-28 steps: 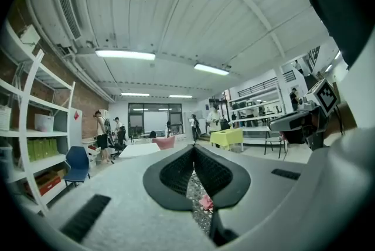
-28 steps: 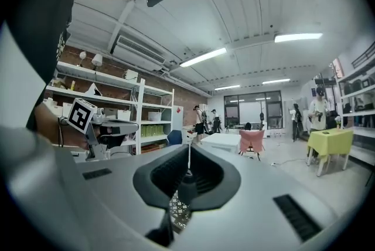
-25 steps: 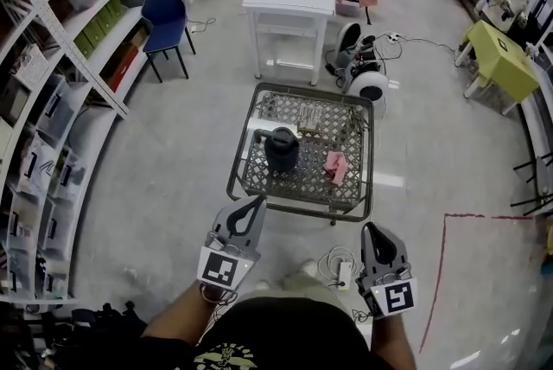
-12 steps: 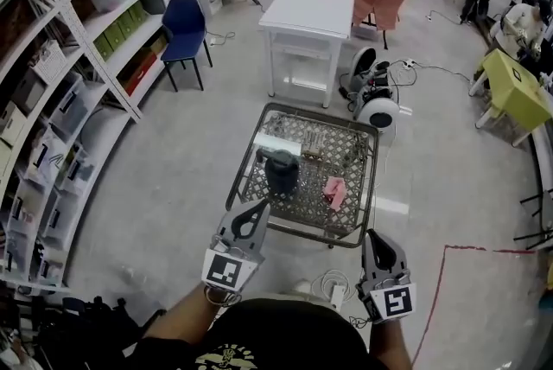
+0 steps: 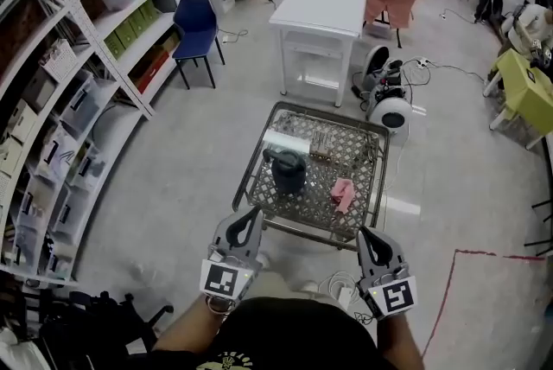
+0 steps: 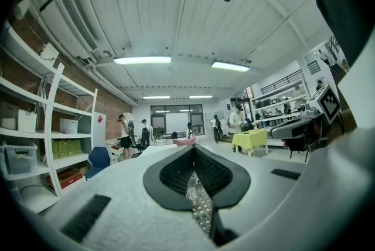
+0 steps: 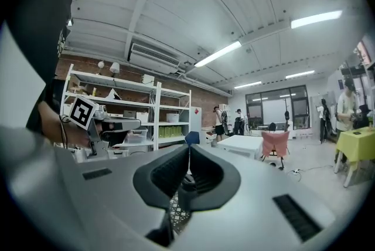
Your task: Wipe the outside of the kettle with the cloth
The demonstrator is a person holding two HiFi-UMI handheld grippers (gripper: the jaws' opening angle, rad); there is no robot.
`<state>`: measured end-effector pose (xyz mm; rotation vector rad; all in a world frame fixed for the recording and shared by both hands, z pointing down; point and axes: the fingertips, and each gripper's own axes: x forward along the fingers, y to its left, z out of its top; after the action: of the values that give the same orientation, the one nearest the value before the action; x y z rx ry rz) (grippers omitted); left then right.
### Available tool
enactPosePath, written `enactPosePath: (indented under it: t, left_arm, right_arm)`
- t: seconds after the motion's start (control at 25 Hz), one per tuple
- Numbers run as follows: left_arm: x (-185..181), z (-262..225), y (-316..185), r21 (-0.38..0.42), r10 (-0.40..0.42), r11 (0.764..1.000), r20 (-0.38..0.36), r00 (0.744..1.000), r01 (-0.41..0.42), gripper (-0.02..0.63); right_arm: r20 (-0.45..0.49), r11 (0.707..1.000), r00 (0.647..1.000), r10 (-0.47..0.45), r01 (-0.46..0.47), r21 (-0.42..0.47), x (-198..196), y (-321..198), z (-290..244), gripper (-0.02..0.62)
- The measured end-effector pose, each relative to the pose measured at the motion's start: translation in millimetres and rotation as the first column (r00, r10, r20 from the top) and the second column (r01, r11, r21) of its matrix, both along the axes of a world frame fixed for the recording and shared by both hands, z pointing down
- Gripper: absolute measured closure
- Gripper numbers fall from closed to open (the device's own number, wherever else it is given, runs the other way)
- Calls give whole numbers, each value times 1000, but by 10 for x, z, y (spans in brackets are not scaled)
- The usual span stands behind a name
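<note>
grey wire-mesh metal table (image 5: 311, 202) stands in the middle of the head view, and both task things sit on its top. the dark, squat kettle (image 5: 287, 170) stands upright left of centre on the mesh. the crumpled pink cloth (image 5: 343, 194) lies to its right, near it but not touching, a little closer to the table's near edge.

the 2 grippers are held on the near side of the table, short of its edge, and neither touches the kettle or the cloth. the left gripper (image 5: 251, 214) points toward the table's near left corner; in its own view (image 6: 193, 148) the black ribbed pads meet at the tips with nothing between them, so the claw is closed and empty. the right gripper (image 5: 367, 232) sits just off the near right corner; its own view (image 7: 188, 149) shows the same, pads pressed together on nothing.

beyond the mesh table stand a white square table (image 5: 320, 9), a blue chair (image 5: 197, 27) and long white shelving (image 5: 78, 83) along the left wall. a yellow-green table (image 5: 527, 87) is at the far right.
</note>
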<state>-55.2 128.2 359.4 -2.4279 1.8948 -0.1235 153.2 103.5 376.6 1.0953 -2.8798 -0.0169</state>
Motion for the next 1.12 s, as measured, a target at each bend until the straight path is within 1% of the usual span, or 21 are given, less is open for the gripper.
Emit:
enactPosePath:
  t: [0.12,0.28,0.4,0.52,0.72,0.88,1.12]
  left_arm:
    - [-87,128,6,-11,-25,1000,-25,999,25,597]
    - [-149,173,-142,-21,-20,1000,-6,1000,20,597]
    - [-74,112,-308,-11,24,1000,-13,1000,-24,597]
    - [-64,108,-494,-4,64,998,-1,998,-64,597]
    - [-220,148,-866,-24,103,994,-14,995,-103,597]
    - [-392,141,-1260,-24,138,990,-22,990,-138,597]
    - [-552,235,-1782,-41,203,978,-20,979,-203,597]
  right_arm:
    - [2,1000,1000,-17,17,-7,-20,-34,23,584]
    - [0,1000,1000,-1,1,-1,-40,-150,63,583]
    - [1,999,1000,32,-32,-8,-13,-308,65,583]
    - [-12,999,999,53,-53,-5,-43,-439,52,583]
    - [-31,996,996,89,-89,-12,-173,-726,34,583]
    - [-46,989,989,141,-142,-26,-296,-1048,80,583]
    - [-55,981,980,189,-192,-40,-517,-1464,141,583]
